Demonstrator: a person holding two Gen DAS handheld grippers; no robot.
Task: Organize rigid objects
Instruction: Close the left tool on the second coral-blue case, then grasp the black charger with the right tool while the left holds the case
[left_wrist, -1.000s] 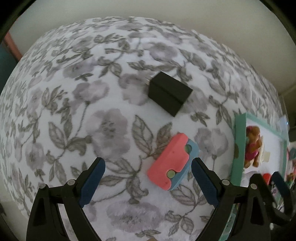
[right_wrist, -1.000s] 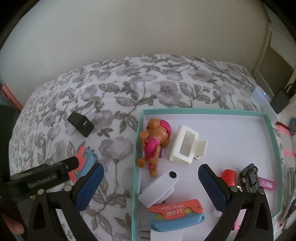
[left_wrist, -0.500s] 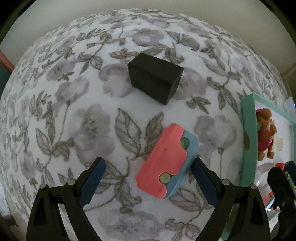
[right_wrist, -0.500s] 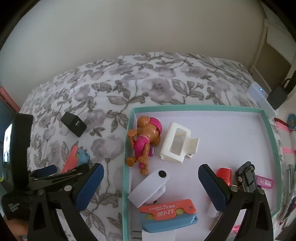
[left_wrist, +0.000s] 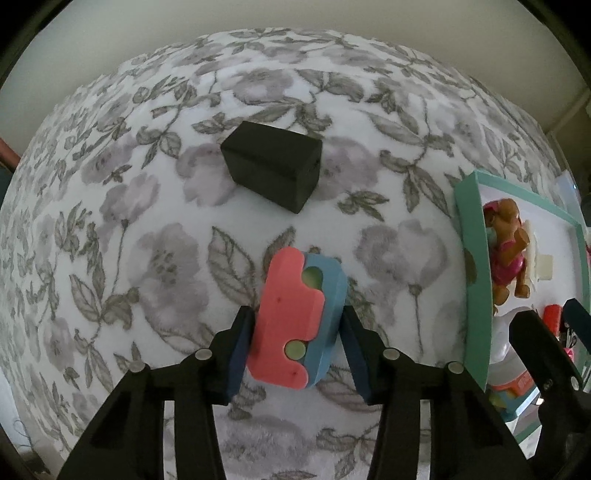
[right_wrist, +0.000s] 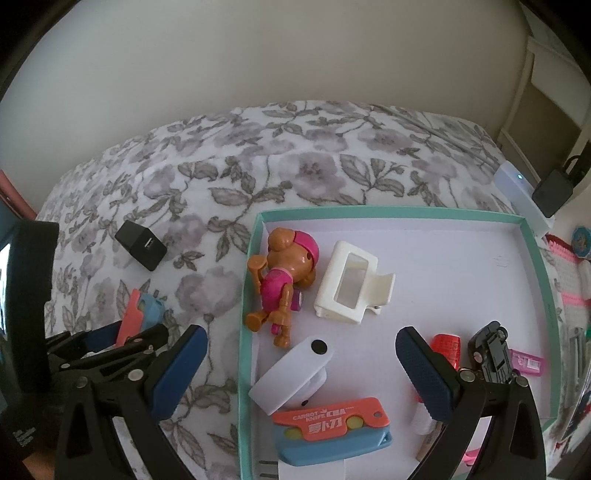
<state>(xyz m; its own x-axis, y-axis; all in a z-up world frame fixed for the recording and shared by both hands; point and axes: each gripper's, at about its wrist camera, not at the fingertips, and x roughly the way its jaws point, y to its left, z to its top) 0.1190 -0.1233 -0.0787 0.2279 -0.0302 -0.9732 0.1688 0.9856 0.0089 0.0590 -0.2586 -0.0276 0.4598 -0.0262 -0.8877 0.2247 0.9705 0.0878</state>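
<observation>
Floral blanket (left_wrist: 155, 258) under a plain wall (right_wrist: 258, 55). Black block (left_wrist: 273, 170) lies mid-blanket. Left gripper (left_wrist: 295, 350), jaws just closing, apparently clamps the pink-blue toy (left_wrist: 299, 321) beside the tray's (right_wrist: 245, 332) left edge. Right gripper (right_wrist: 299, 365) hovers released over the tray.

Plain cream wall (right_wrist: 258, 55) behind a bed's grey floral blanket (left_wrist: 129, 258), soft daylight

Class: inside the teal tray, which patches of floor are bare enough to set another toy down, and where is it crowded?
Bare: the teal tray's far right stretch, beyond the white clip. Crowded: the near edge, around the carrot knife and black toy car.
</observation>
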